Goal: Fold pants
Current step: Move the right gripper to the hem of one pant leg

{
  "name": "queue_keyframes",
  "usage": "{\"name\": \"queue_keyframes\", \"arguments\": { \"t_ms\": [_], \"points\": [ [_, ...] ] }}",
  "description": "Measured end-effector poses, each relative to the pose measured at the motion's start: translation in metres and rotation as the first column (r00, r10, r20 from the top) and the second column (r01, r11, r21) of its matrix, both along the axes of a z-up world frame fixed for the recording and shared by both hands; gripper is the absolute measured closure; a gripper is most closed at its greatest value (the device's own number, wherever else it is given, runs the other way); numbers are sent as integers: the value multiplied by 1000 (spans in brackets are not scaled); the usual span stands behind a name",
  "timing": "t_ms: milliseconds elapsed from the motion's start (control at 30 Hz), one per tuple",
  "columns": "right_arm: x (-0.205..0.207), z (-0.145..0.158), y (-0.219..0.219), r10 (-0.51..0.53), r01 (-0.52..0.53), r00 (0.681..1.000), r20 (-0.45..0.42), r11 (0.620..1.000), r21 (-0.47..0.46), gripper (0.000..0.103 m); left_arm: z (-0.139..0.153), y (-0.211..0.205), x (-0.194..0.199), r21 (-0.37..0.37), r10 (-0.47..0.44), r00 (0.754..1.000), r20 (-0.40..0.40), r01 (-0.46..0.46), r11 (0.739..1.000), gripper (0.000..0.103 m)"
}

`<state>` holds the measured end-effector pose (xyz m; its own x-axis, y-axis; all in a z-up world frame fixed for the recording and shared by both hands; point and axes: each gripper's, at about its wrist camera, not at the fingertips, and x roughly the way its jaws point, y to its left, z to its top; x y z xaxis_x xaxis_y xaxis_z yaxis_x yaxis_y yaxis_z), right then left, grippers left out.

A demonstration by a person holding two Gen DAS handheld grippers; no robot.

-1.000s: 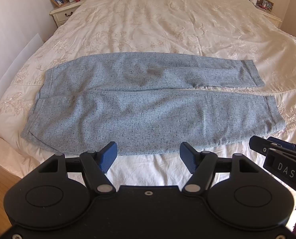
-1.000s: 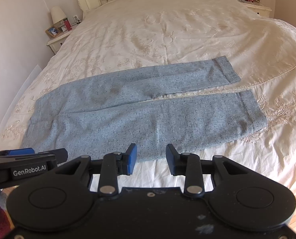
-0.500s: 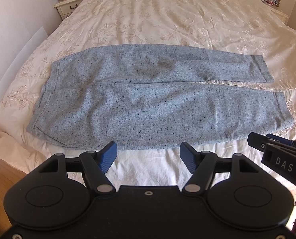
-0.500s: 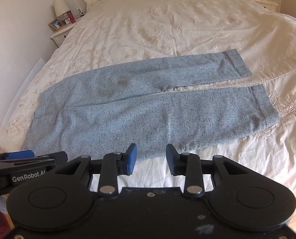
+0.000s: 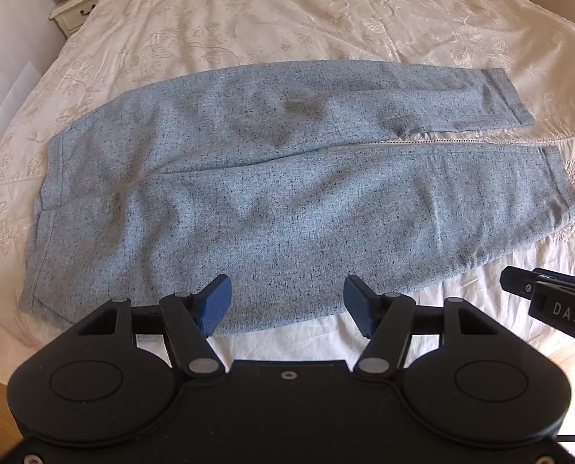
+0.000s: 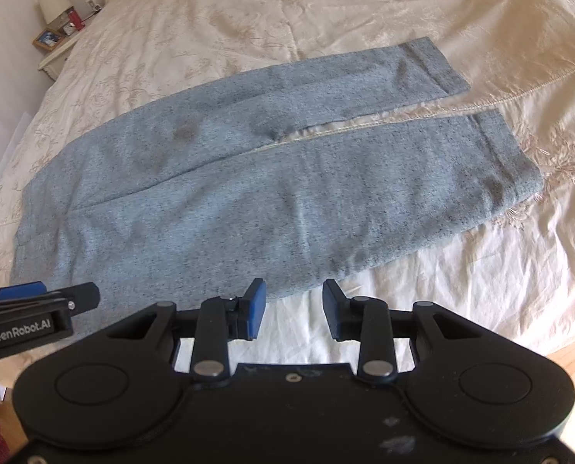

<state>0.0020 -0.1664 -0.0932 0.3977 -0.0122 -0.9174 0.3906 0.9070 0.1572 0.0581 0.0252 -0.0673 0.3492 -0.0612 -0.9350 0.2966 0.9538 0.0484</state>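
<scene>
Light blue speckled pants [image 5: 248,193] lie flat across a cream bedspread, waistband at the left, both leg cuffs at the right, legs side by side with a thin gap between them. They also show in the right wrist view [image 6: 248,185]. My left gripper [image 5: 287,301] is open and empty, just above the near edge of the near leg. My right gripper [image 6: 293,303] is open and empty, over that same near edge further toward the cuffs. Each gripper shows at the edge of the other's view.
The bed [image 5: 326,19] with its embroidered cream cover extends far behind the pants. A nightstand [image 5: 74,4] with a photo frame stands at the far left, also seen with a lamp in the right wrist view [image 6: 55,38]. Wooden floor [image 6: 573,367] lies below the bed's near edge.
Both grippers have moved forward and down toward the pants, which fill more of each view. The pants have not moved. Both grippers stay open.
</scene>
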Motion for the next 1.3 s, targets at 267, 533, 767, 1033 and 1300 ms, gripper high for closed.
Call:
{"name": "queue_keyframes", "arguments": {
  "t_ms": [267, 533, 767, 1033, 1300],
  "points": [
    [-27, -24, -58, -221, 215, 974, -58, 972, -98, 68, -38, -33, 27, 34, -170, 985, -29, 171, 985, 38],
    [-41, -50, -131, -314, 304, 944, -96, 946, -111, 68, -61, -70, 35, 63, -211, 977, -44, 214, 975, 38],
    [-11, -84, -197, -231, 218, 963, -137, 970, -106, 68, -78, -118, 34, 99, -151, 986, -75, 158, 982, 38],
    [41, -116, -260, -112, 99, 980, -166, 991, -85, 68, -80, -165, 23, 117, -104, 992, -78, 112, 987, 38],
    [109, -130, -298, 11, -25, 988, -157, 996, -87, 68, -85, -211, 26, 106, -93, 994, -54, 98, 990, 38]
  ]
}}
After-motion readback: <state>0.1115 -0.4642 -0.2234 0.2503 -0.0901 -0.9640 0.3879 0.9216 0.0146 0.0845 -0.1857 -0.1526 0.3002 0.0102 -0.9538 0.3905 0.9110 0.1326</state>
